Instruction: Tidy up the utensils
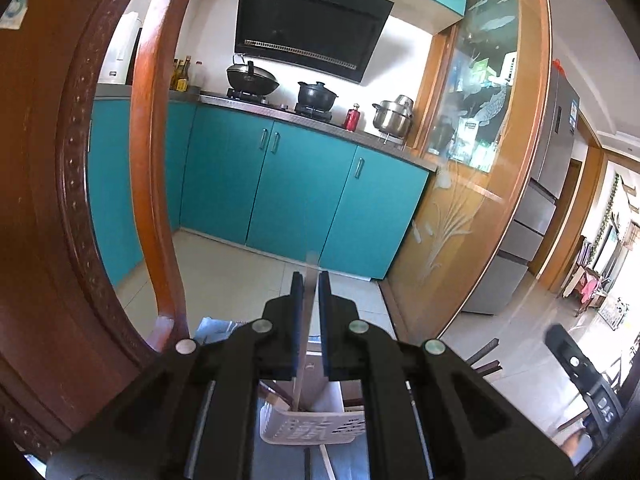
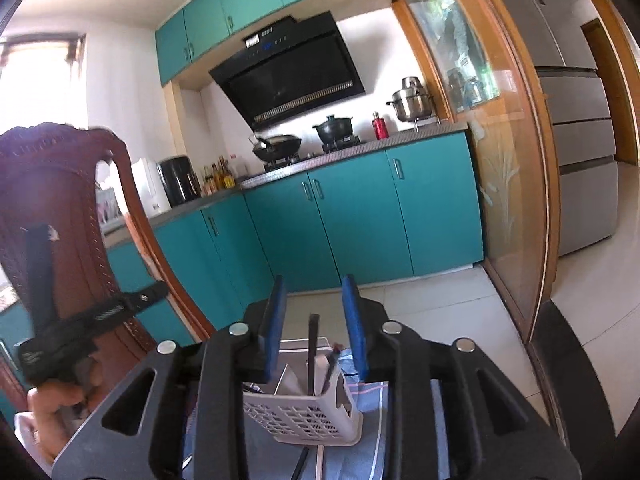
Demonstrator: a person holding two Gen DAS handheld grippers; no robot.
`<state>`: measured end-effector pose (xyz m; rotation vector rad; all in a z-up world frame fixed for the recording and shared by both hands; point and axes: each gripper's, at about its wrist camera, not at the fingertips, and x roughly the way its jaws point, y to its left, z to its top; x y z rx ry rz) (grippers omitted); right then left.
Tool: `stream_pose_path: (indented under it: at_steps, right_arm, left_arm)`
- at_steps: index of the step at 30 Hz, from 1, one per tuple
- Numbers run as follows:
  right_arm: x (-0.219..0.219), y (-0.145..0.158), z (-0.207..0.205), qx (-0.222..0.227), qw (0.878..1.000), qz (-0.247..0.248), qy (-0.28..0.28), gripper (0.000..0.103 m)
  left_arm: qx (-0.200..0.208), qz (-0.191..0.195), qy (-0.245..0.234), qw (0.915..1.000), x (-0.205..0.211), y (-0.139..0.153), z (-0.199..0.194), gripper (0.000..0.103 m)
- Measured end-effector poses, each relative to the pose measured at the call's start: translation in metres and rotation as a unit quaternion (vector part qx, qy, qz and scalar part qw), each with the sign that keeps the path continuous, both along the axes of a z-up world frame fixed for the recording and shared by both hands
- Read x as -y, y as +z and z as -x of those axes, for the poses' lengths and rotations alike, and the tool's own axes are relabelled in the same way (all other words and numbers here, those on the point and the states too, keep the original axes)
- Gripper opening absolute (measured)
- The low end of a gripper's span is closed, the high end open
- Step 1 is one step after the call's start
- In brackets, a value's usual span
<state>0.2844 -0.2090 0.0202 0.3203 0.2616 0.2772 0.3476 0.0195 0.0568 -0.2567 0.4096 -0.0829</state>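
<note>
Left claw (image 1: 308, 280): closed on a thin flat metal utensil (image 1: 307, 320), probably a knife or spatula handle; type not determinable. The strip stands near upright between the blue pads (image 1: 297, 320), its upper end projecting past the fingertips, its lower end reaching down into the white perforated utensil basket (image 1: 316, 426) directly below.

Right claw (image 2: 314, 300): open, empty, jaws set wide apart. It hovers above the same basket (image 2: 304, 412), which sits just under and between the fingers. A dark upright utensil (image 2: 312, 344) stands in the basket between the jaws, touching neither.

Basket: rests on a blue cloth (image 2: 400, 408) covering the table; holds several upright utensils; compartments not clearly told apart.

Surroundings: carved wooden chair back (image 1: 152, 160) close on the left; teal kitchen cabinets (image 1: 304, 184) and range hood (image 1: 308, 28) well beyond.

Risks, judged:
- The thin strip may pivot or slip in the pads if released early, falling outside the basket.
- The lightweight basket may tip or slide on the cloth if the utensil is pushed sideways against its wall.
- The two claws work the same basket and could collide.
</note>
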Motion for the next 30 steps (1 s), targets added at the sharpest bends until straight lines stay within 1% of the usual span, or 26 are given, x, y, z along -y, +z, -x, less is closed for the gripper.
stream_pose_path:
  at_steps: [2, 4, 6, 8, 9, 10, 12, 14, 15, 16, 19, 20, 22, 24, 25, 26, 28, 30]
  right_arm:
    - [0.011, -0.005, 0.012, 0.007, 1.0, -0.009, -0.005, 0.031]
    - [0.021, -0.014, 0.018, -0.001, 1.0, -0.014, -0.011, 0.034]
    - [0.036, -0.033, 0.018, -0.038, 0.998, -0.026, -0.032, 0.034]
    - [0.046, -0.052, 0.017, -0.062, 0.996, -0.051, -0.028, 0.034]
    - [0.048, -0.063, 0.015, -0.081, 0.995, -0.059, -0.02, 0.034]
    - [0.047, -0.073, 0.012, -0.102, 0.993, -0.056, -0.014, 0.034]
    - [0.033, -0.095, 0.002, -0.159, 0.987, -0.024, 0.003, 0.034]
    - [0.009, -0.114, -0.009, -0.212, 0.976, 0.008, 0.042, 0.034]
    - [-0.005, -0.121, -0.013, -0.229, 0.971, 0.021, 0.062, 0.034]
    - [-0.024, -0.131, -0.017, -0.248, 0.964, 0.042, 0.083, 0.034]
    - [-0.065, -0.153, -0.019, -0.283, 0.948, 0.091, 0.115, 0.034]
    - [-0.079, -0.163, -0.021, -0.302, 0.939, 0.107, 0.123, 0.034]
    - [-0.097, -0.182, -0.025, -0.334, 0.925, 0.129, 0.125, 0.034]
    - [-0.105, -0.196, -0.026, -0.355, 0.915, 0.147, 0.121, 0.033]
    - [-0.106, -0.202, -0.026, -0.364, 0.911, 0.153, 0.116, 0.028]
    - [-0.107, -0.209, -0.028, -0.38, 0.906, 0.15, 0.113, 0.014]
    - [-0.104, -0.211, -0.029, -0.385, 0.906, 0.142, 0.105, 0.007]
    - [-0.095, -0.212, -0.032, -0.399, 0.904, 0.113, 0.102, 0.006]
  left_arm:
    - [0.002, -0.004, 0.0, 1.0, 0.002, 0.0, 0.003, 0.007]
    - [0.005, -0.009, 0.0, 0.9999, 0.003, 0.001, 0.006, 0.007]
    - [0.007, -0.013, 0.0, 0.9999, 0.005, 0.001, 0.011, 0.007]
    - [0.017, -0.012, 0.002, 0.9998, 0.005, 0.005, 0.02, 0.009]
    - [0.029, -0.014, 0.007, 0.9995, 0.005, 0.008, 0.027, 0.01]
    - [0.037, -0.02, 0.009, 0.9991, 0.005, 0.011, 0.032, 0.013]
    - [0.051, -0.038, 0.011, 0.9979, 0.008, 0.016, 0.043, 0.013]
    - [0.055, -0.051, 0.001, 0.9972, 0.01, 0.016, 0.051, 0.014]
    - [0.053, -0.059, -0.009, 0.9968, 0.014, 0.014, 0.054, 0.015]
    - [0.05, -0.065, -0.018, 0.9964, 0.018, 0.011, 0.056, 0.017]
    - [0.034, -0.077, -0.037, 0.9958, 0.031, -0.005, 0.056, 0.017]
    - [0.025, -0.083, -0.041, 0.9954, 0.034, -0.012, 0.055, 0.017]
    - [0.002, -0.094, -0.05, 0.9943, 0.04, -0.027, 0.051, 0.017]
    - [-0.022, -0.095, -0.057, 0.9936, 0.041, -0.042, 0.048, 0.017]
    - [-0.03, -0.095, -0.059, 0.9933, 0.04, -0.047, 0.048, 0.017]
    - [-0.041, -0.094, -0.062, 0.9928, 0.039, -0.054, 0.048, 0.017]
    - [-0.055, -0.094, -0.065, 0.9919, 0.037, -0.063, 0.048, 0.017]
    - [-0.071, -0.093, -0.062, 0.9912, 0.035, -0.072, 0.048, 0.018]
